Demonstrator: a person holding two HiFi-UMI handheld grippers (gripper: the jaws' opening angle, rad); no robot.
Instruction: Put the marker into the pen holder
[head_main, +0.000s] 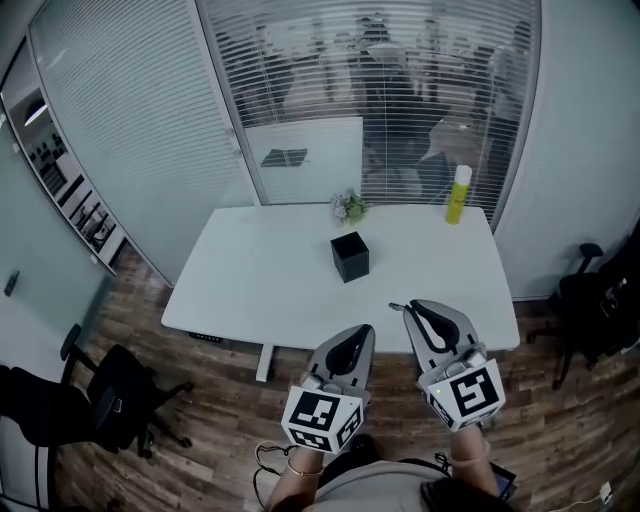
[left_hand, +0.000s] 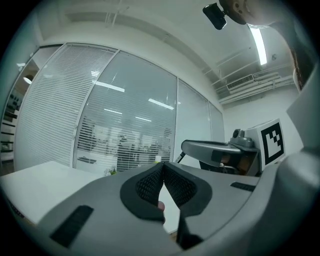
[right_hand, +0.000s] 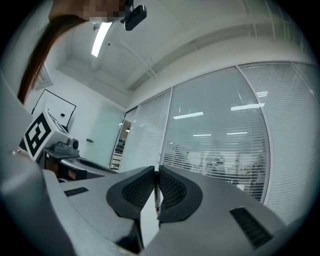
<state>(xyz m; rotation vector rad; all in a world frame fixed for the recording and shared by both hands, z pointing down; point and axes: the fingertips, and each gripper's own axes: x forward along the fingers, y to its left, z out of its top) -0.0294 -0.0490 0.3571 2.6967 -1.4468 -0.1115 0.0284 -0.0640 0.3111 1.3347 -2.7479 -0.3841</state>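
Right gripper view shows marker (right_hand: 156, 190) clamped between its fingers (right_hand: 173, 188).

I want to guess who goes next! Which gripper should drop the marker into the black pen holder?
The right gripper: its jaws are shut on the marker, by the table edge in front of the pen holder. The left gripper is shut on nothing.

Marker (right_hand: 157, 192) mostly hidden within jaws of right gripper (right_hand: 155, 173), pen holder (head_main: 350, 256) interior unseen, chair (head_main: 100, 400) cut by edge
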